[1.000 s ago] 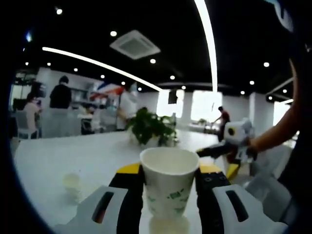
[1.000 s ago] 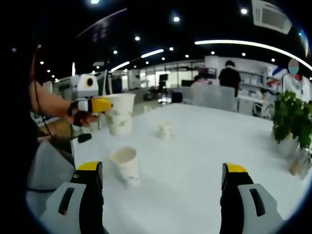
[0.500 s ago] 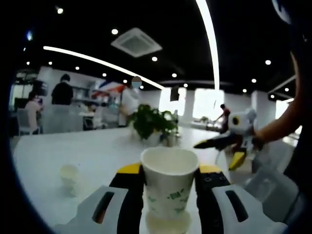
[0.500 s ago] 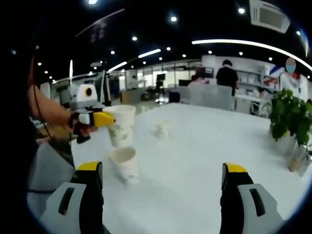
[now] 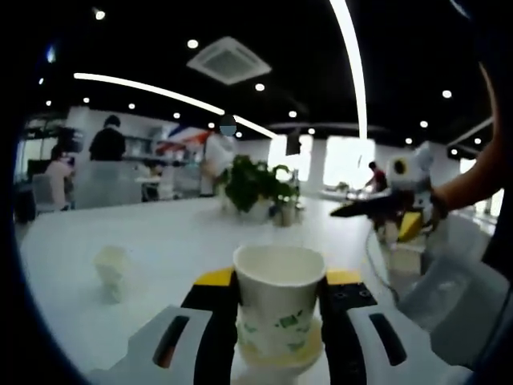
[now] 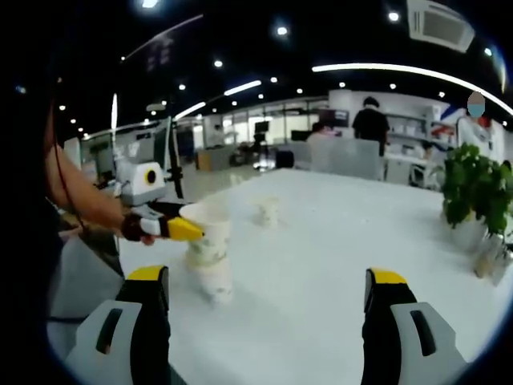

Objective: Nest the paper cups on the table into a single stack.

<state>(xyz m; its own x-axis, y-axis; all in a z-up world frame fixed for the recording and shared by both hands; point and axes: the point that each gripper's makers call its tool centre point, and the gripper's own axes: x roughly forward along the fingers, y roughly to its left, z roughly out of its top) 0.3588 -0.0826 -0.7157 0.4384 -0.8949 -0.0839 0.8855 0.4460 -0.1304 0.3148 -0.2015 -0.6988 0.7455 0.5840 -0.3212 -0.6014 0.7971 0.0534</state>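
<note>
A paper cup [image 5: 279, 309] is pinched upright between the fingers of the left gripper [image 5: 279, 321], and its base is seen set into the mouth of a second cup [image 5: 276, 353] standing directly beneath it on the tabletop [image 5: 160, 249]. In the right gripper view the same pair is seen from the side: the held cup [image 6: 207, 239] sits straight above the lower cup [image 6: 213, 282], the two long axes lined up vertically, the upper one only partly sunk in, by the look of it. The coming move is judged to turn on that alignment; a straight push down along the shared axis should seat it.

A third cup [image 6: 268, 212] stands apart, further out on the tabletop, and is also caught in the left gripper view [image 5: 111, 271]. Nothing can be made out inside any of the cups; the held cup's interior looks empty.

The right gripper [image 6: 264, 321] is held with its fingers spread wide, nothing between them, aimed over the tabletop. It seems the freer of the two for the far cup, though which is nearer cannot be told. A potted plant [image 6: 474, 200] stands toward the tabletop's far edge.
</note>
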